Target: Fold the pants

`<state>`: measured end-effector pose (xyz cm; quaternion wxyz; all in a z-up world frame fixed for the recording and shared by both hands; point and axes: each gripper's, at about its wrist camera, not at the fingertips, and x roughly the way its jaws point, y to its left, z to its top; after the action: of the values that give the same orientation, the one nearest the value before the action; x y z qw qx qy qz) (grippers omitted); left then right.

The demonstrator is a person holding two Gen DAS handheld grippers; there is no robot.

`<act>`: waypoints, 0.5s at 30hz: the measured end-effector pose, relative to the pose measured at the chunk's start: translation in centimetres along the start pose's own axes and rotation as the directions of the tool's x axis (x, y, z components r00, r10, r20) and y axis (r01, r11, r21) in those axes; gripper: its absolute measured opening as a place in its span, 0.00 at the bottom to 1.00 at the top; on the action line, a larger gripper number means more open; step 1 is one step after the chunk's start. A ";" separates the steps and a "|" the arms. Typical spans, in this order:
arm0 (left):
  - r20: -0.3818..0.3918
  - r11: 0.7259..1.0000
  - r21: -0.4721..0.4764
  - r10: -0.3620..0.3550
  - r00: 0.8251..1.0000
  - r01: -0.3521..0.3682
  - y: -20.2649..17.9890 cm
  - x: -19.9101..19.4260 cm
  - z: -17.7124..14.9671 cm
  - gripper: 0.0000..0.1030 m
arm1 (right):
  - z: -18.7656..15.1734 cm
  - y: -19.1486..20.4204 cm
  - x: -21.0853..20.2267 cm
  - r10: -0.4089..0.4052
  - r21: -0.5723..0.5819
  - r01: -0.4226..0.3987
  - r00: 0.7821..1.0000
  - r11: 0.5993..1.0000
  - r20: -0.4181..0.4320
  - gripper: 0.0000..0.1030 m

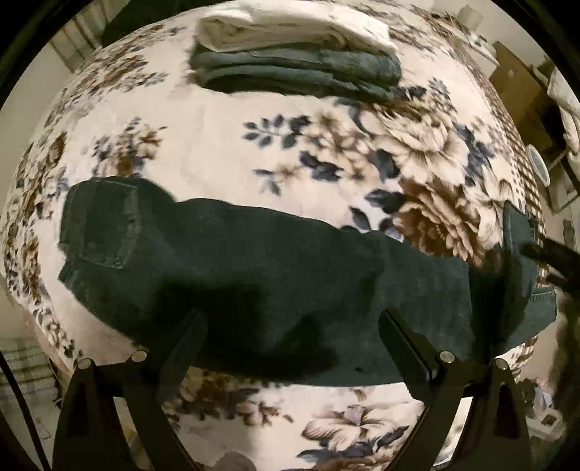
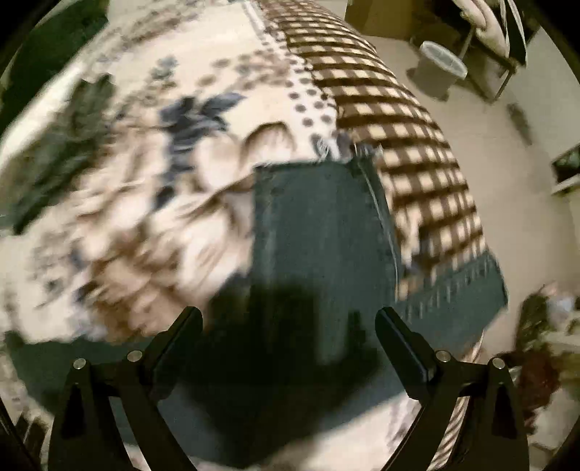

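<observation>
Dark green-black pants (image 1: 235, 275) lie folded lengthwise across a floral blanket (image 1: 224, 145), waistband and back pocket at the left, legs running right. My left gripper (image 1: 291, 326) is open and hovers over the middle of the pants, holding nothing. The right gripper shows at the right edge of the left wrist view (image 1: 554, 253), by the leg ends, which are partly turned up there. In the blurred right wrist view the right gripper (image 2: 290, 326) is open above the leg ends (image 2: 322, 224), near the hem.
A stack of folded clothes, white on top (image 1: 290, 27) and grey-green below (image 1: 301, 69), sits at the far side of the bed. The bed's checked edge (image 2: 409, 145) drops to the floor, where a grey bin (image 2: 438, 69) and furniture stand.
</observation>
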<state>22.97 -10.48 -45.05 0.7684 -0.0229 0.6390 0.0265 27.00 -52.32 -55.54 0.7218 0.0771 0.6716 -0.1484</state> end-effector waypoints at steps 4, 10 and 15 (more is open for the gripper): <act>0.002 0.999 0.050 0.013 1.000 -0.013 -1.8 0.9 0.5 0.94 | 1.5 0.9 4.2 -0.114 -0.085 0.109 0.992 0.990 -0.056 0.31; 0.023 0.994 0.096 -0.044 0.999 0.042 -5.0 0.5 0.7 0.94 | -3.1 -10.4 -3.3 -0.007 0.347 -0.046 0.989 0.937 0.147 0.09; -0.008 0.988 0.132 -0.082 0.997 0.082 -8.2 1.1 -0.2 0.94 | -10.1 -20.1 1.2 0.314 0.661 -0.308 0.942 0.685 0.113 0.18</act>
<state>23.51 -18.63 -46.17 0.7678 0.0020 0.6389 -0.0476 11.08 -68.32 -55.85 0.6568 0.4445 0.5533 -0.2547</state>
